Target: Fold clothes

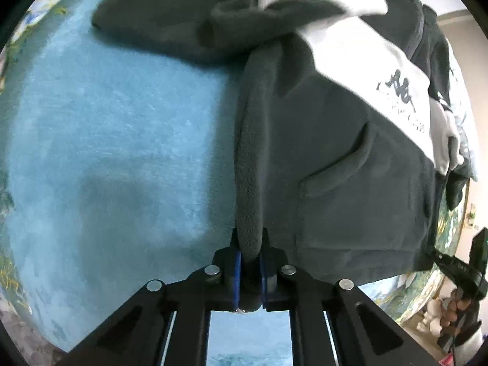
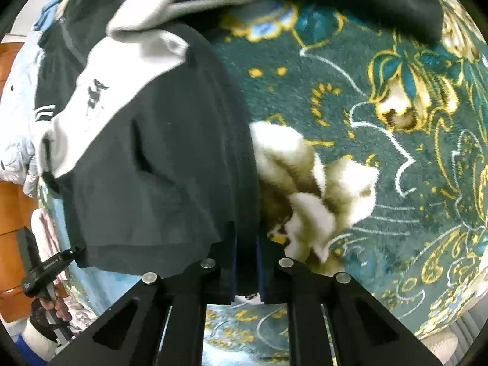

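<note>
The left tool (image 1: 250,253) pinches a rolled hem edge of the dark grey and white fleece jacket (image 1: 335,158) while the right tool (image 2: 246,250) clamps the opposite hem, the garment hanging between them above a patterned teal carpet (image 2: 381,183).

Left gripper (image 1: 250,250) clamped tight, blue-padded fingers (image 1: 237,270) pinching a fabric edge, linkage arms splayed back toward the camera. Right gripper (image 2: 246,256) likewise closed on cloth, its jaws nearly meeting. Seen from the right wrist, left hand (image 2: 56,303) wrapped around its handle at lower left. Seen from the left wrist, right hand (image 1: 454,306) gripping its handle at lower right.
</note>
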Tool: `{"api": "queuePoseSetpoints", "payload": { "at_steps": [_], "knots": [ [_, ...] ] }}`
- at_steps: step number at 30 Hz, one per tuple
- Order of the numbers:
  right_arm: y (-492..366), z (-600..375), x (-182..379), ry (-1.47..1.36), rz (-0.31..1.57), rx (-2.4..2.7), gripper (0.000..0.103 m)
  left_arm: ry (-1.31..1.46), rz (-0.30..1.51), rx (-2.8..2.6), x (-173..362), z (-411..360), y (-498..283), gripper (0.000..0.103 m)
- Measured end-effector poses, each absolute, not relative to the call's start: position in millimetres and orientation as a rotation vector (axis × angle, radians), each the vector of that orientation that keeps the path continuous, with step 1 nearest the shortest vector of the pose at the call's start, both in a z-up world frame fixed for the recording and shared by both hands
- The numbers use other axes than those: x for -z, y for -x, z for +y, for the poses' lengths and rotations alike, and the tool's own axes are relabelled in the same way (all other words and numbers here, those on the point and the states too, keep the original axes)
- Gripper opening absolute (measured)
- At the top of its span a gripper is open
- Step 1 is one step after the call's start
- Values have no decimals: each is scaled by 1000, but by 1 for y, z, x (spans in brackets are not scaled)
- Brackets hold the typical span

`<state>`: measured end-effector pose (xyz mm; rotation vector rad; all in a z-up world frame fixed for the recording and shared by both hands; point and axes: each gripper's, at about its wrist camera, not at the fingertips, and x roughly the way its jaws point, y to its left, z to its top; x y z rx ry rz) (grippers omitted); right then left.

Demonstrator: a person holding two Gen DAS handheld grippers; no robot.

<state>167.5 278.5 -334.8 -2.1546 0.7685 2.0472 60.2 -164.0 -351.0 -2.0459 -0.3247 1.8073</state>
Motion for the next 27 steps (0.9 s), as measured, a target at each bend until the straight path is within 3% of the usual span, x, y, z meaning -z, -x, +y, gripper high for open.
{"api": "queuePoseSetpoints", "payload": {
  "at_steps": [8,20,22,24,27],
  "knots": [
    [-193,290,287,2121,728,-2093,8,2006,-370,-1822,312,-188,-85,8],
    [-181,288,310,2230,618,-1963,9,2058,-531,-1736,328,-190,-79,14],
    [-176,287,306,2250,610,-1962,10,2043,-576,-1735,321,-197,-69,20],
    [-170,286,299,2267,597,-1961,14,2011,-699,-1743,315,-213,-57,40],
    [-156,285,276,2233,490,-2001,26,1973,-785,-1859,321,-262,-37,46]
  ]
}}
